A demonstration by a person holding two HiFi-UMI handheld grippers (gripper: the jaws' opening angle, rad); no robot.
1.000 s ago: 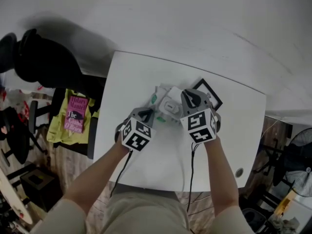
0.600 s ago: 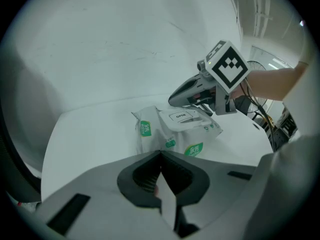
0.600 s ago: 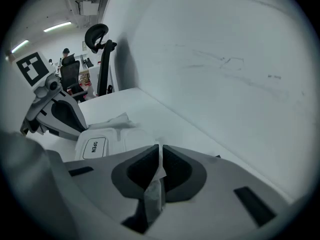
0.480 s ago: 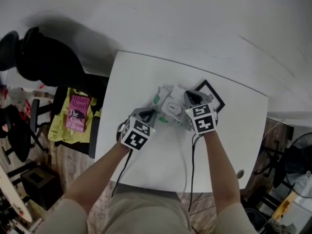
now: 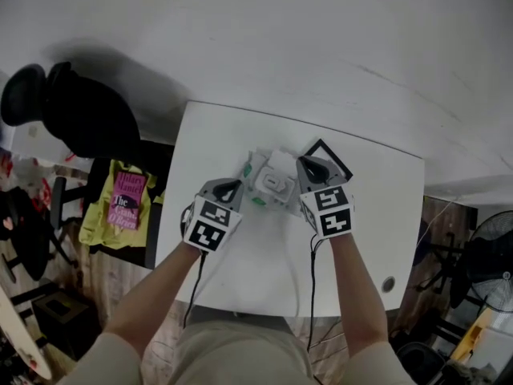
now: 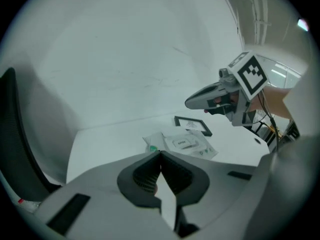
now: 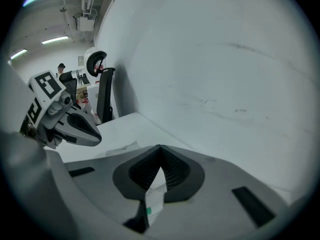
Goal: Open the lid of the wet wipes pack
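The wet wipes pack (image 5: 268, 181) lies flat on the white table (image 5: 240, 255), white with green marks, its lid (image 6: 183, 143) lying flat on top. My left gripper (image 5: 232, 188) hovers just left of the pack, jaws shut with nothing between them. My right gripper (image 5: 305, 165) hangs over the pack's right edge, also shut and holding nothing. In the left gripper view the pack (image 6: 181, 144) sits beyond my closed jaws (image 6: 160, 153), and the right gripper (image 6: 188, 103) floats above it. In the right gripper view a strip of the pack (image 7: 153, 198) shows under the shut jaws (image 7: 160, 147).
A black picture frame (image 5: 325, 154) lies on the table just behind the pack. A black office chair (image 5: 72, 107) stands left of the table, and next to it is a yellow seat with books (image 5: 120, 199). A cable hole (image 5: 388, 283) sits near the table's front right corner.
Both grippers have lifted up off the pack. The right gripper rolled and drew back from the lid; the pack stays on the table.
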